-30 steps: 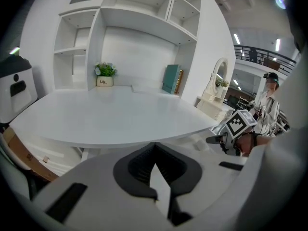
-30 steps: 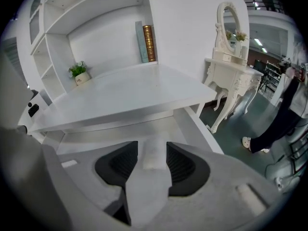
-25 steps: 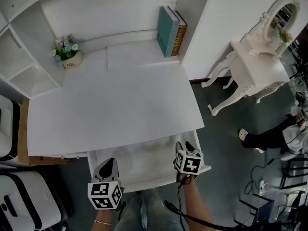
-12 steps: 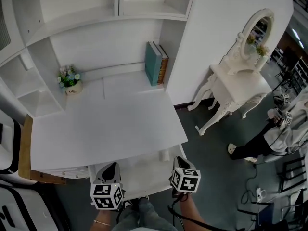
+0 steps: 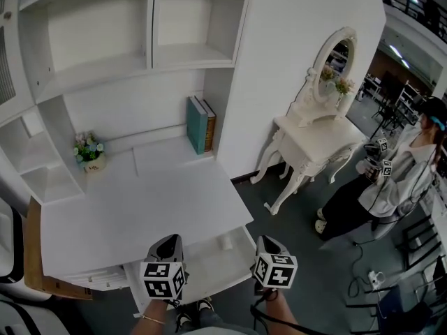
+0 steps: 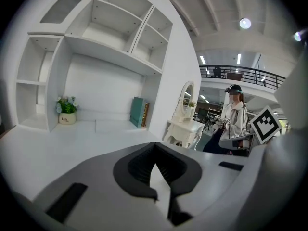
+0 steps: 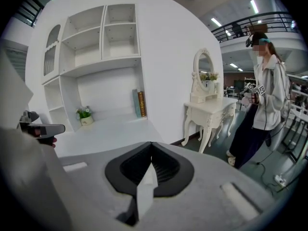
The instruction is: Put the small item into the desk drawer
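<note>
Small white item (image 5: pixel 225 243), too tiny to identify for sure, seems to lie in the open white desk drawer (image 5: pixel 202 262) near its right end, touching neither tool. The left hand-held gripper (image 5: pixel 170 243) hovers over the drawer's left part, jaws closed on nothing. The right hand-held gripper (image 5: pixel 268 243) hangs just off the drawer's right edge, jaws likewise pressed together and empty. Behind, the white tabletop (image 5: pixel 140 201) carries a small flower pot (image 5: pixel 89 158) and upright books (image 5: pixel 200 124). The placing looks done, so a clean finish means lifting both grippers straight clear without brushing the drawer's walls.
</note>
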Action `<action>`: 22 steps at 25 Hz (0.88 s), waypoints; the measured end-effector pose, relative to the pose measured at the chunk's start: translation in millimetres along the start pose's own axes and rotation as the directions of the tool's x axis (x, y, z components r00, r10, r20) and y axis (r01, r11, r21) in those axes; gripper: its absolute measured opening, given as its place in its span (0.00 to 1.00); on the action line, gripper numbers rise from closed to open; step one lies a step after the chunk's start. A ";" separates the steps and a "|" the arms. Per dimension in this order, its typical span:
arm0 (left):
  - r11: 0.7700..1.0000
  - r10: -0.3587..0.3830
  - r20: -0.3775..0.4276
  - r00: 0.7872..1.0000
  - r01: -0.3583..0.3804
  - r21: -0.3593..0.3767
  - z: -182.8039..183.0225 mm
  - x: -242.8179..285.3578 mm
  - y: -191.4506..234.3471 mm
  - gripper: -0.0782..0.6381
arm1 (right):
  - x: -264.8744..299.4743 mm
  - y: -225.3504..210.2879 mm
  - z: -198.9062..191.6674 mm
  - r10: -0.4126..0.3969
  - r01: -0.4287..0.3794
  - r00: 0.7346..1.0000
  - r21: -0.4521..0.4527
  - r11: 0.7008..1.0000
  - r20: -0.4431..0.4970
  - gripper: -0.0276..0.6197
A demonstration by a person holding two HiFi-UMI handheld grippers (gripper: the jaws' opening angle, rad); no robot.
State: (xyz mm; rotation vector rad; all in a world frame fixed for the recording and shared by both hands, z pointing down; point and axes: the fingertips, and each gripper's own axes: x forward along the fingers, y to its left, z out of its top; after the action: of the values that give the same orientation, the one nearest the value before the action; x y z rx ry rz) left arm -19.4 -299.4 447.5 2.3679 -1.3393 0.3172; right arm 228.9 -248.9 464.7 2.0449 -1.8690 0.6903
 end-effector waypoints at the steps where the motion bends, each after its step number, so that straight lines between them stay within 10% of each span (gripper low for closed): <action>1: 1.000 -0.012 0.011 1.000 0.012 0.006 6.8 3.2 -3.3 0.11 | -6.3 -3.9 5.8 -0.009 0.009 1.000 0.004 1.000 0.016 0.05; 22: 0.993 -0.089 0.083 0.993 0.081 0.088 65.7 21.6 -38.9 0.11 | -74.3 -47.1 36.7 -0.113 0.109 0.984 0.032 0.994 0.141 0.05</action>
State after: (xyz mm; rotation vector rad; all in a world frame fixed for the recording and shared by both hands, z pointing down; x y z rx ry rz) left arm 25.1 -327.5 388.1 2.5273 -1.2820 0.2529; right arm 277.6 -198.9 399.8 2.2481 -1.8114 0.5534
